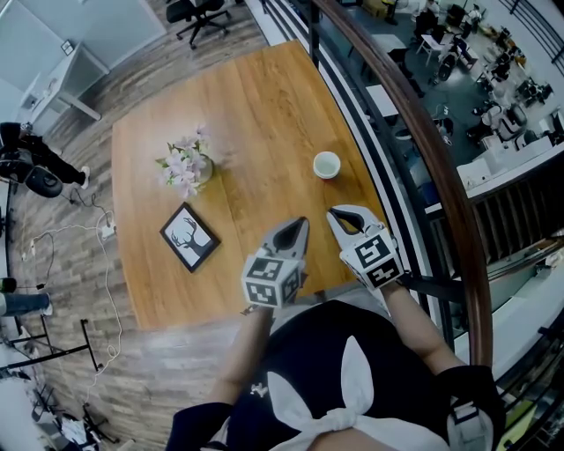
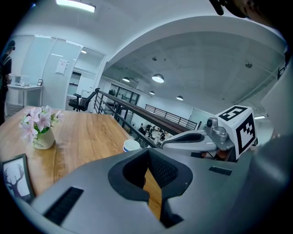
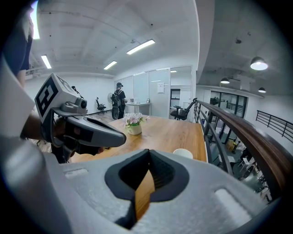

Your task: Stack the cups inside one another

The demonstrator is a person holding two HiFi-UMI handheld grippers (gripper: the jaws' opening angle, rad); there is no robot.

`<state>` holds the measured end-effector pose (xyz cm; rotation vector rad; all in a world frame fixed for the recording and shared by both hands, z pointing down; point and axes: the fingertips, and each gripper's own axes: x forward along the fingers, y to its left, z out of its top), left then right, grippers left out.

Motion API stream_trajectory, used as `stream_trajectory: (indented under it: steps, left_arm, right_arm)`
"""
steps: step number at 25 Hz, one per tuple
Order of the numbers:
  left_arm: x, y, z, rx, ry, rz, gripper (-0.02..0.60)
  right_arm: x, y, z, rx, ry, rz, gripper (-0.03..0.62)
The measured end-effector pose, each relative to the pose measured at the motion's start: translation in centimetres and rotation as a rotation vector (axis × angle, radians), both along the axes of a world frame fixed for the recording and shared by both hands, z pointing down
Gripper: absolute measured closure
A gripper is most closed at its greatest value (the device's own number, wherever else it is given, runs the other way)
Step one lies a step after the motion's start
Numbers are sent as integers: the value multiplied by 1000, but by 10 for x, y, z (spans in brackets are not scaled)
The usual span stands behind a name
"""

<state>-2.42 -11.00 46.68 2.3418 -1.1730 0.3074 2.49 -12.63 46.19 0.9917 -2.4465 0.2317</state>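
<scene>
Holds the left hand-held gripper (image 1: 300,225) and the right hand-held gripper (image 1: 338,215) side by side above the near part of the table (image 1: 256,106), both tilted down and pointing toward the far side, tips near each other but apart. Shows both pairs of jaws pressed together at the tips with nothing gripped, only a sliver of wood visible through the gap behind the tips. Finds the cup (image 1: 327,165), white, upright and open-mouthed, ahead of the right hand-held gripper, close to the table's right edge and well apart from both tips. Leaves bare wood between the tips and the cup, and more bare wood across the middle and far part of the table. Sets a vase of pink flowers (image 1: 187,167) toward the left, well apart from the cup, with a black picture frame (image 1: 189,237) lying flat nearer the left front corner, near the vase but not touching it. Runs a dark curved railing (image 1: 432,141) just beside the table's right edge, with a drop to a lower level beyond it, so little room on that side. Opens to wooden floor (image 1: 159,370) on the left and far sides, with cables (image 1: 104,232) trailing on the left and an office chair (image 1: 201,11) well beyond the far edge.
</scene>
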Motion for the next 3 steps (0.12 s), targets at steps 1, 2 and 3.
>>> stream_trajectory:
  steps: [1, 2, 3]
  left_arm:
    - [0, 0, 0, -1, 0, 0, 563]
    - [0, 0, 0, -2, 0, 1, 565]
    - [1, 1, -1, -3, 0, 2, 564]
  right_arm:
    - [0, 0, 1, 1, 0, -1, 597]
    - [0, 0, 1, 1, 1, -3, 597]
    - [0, 1, 2, 1, 2, -4, 597]
